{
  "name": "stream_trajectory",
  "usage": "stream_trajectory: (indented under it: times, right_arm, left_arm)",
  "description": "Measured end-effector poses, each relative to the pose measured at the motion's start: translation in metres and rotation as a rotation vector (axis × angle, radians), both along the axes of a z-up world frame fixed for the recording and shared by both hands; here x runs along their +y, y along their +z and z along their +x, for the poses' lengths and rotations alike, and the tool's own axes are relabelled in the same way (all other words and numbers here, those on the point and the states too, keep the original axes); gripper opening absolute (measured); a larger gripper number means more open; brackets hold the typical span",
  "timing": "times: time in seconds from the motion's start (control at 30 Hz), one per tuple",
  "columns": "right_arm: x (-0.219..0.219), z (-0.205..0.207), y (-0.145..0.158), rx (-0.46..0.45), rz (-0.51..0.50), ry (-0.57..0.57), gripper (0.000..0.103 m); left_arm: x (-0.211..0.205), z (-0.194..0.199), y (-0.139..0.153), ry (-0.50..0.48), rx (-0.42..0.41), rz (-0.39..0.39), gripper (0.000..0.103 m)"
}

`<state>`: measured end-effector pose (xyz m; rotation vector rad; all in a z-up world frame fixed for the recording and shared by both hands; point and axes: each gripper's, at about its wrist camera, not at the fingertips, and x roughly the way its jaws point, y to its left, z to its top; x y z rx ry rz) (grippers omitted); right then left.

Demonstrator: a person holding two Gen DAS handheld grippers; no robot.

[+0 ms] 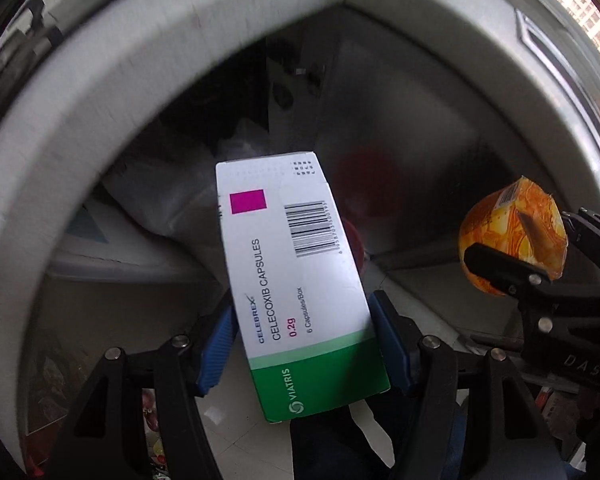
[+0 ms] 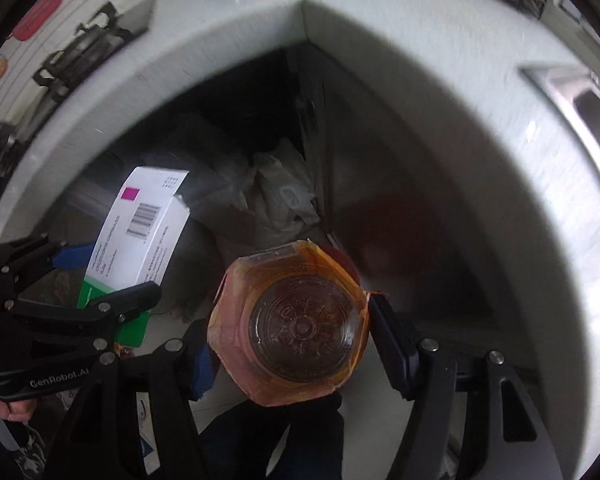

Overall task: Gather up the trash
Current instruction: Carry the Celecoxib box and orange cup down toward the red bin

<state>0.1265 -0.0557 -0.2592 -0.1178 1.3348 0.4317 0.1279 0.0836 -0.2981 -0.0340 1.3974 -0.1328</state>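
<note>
My left gripper (image 1: 304,344) is shut on a white and green medicine box (image 1: 296,280), held over the open mouth of a grey trash bin (image 1: 112,68). The box also shows in the right wrist view (image 2: 140,236), at the left. My right gripper (image 2: 296,344) is shut on an orange-labelled bottle (image 2: 292,320), its clear bottom facing the camera, also over the bin (image 2: 440,64). In the left wrist view the bottle (image 1: 512,228) and right gripper (image 1: 540,268) are at the right.
Inside the bin lie crumpled clear plastic bags (image 2: 276,196) and a red object (image 1: 370,184) by the metal wall. The bin's wide grey rim surrounds both grippers. Pale floor tiles (image 1: 228,412) show below.
</note>
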Motion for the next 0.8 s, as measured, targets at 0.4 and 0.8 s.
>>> stream_trajectory:
  times: [0.4, 0.8]
  right_arm:
    - [0.002, 0.021, -0.114, 0.047, -0.016, -0.074, 0.064]
    - [-0.009, 0.023, -0.153, 0.053, -0.033, -0.108, 0.064]
  left_arm:
    - [-0.015, 0.017, -0.105, -0.023, 0.026, -0.007, 0.063]
    - [-0.032, 0.046, -0.158, -0.061, 0.029, -0.02, 0.063]
